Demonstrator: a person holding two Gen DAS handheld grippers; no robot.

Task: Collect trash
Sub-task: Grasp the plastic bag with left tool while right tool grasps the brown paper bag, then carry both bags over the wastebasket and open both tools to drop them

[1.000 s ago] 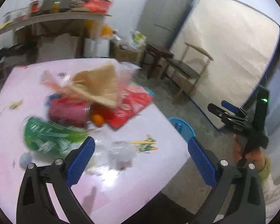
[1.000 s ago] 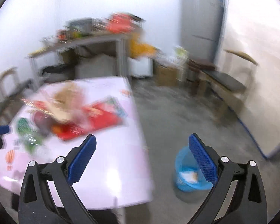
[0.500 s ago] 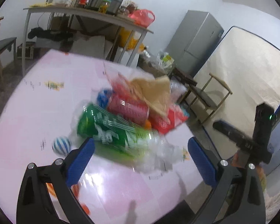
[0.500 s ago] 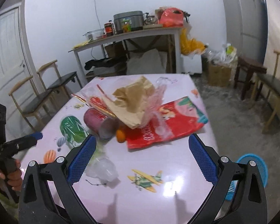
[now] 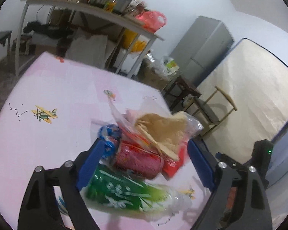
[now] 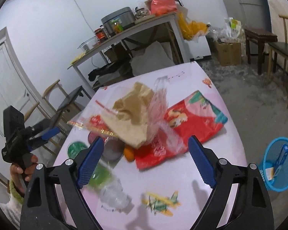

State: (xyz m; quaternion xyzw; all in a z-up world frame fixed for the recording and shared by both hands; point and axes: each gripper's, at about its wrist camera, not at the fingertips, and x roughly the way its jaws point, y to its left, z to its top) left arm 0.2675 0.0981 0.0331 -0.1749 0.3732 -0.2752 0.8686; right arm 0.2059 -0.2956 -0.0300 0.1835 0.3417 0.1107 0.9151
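Observation:
A heap of trash lies on the pink table [image 5: 57,88]: a green plastic bottle [image 5: 124,193], a red can [image 5: 140,159], a brown paper bag [image 5: 163,128] in clear plastic, a red snack bag [image 6: 194,122] and a small orange [image 6: 129,154]. My left gripper [image 5: 146,166] is open and empty, its jaws standing either side of the can and bottle. My right gripper [image 6: 144,163] is open and empty above the heap's near side. The left gripper also shows at the left of the right wrist view [image 6: 48,132].
A blue waste basket [image 6: 278,164] with some trash stands on the floor right of the table. A side table [image 6: 136,26] with pots and bags is behind. Chairs [image 6: 286,51] stand at right, a mattress [image 5: 249,95] leans on the wall.
My left gripper has moved in close over the heap, so the can and bottle now sit between its jaws. My right gripper has moved nearer the table and tilted down.

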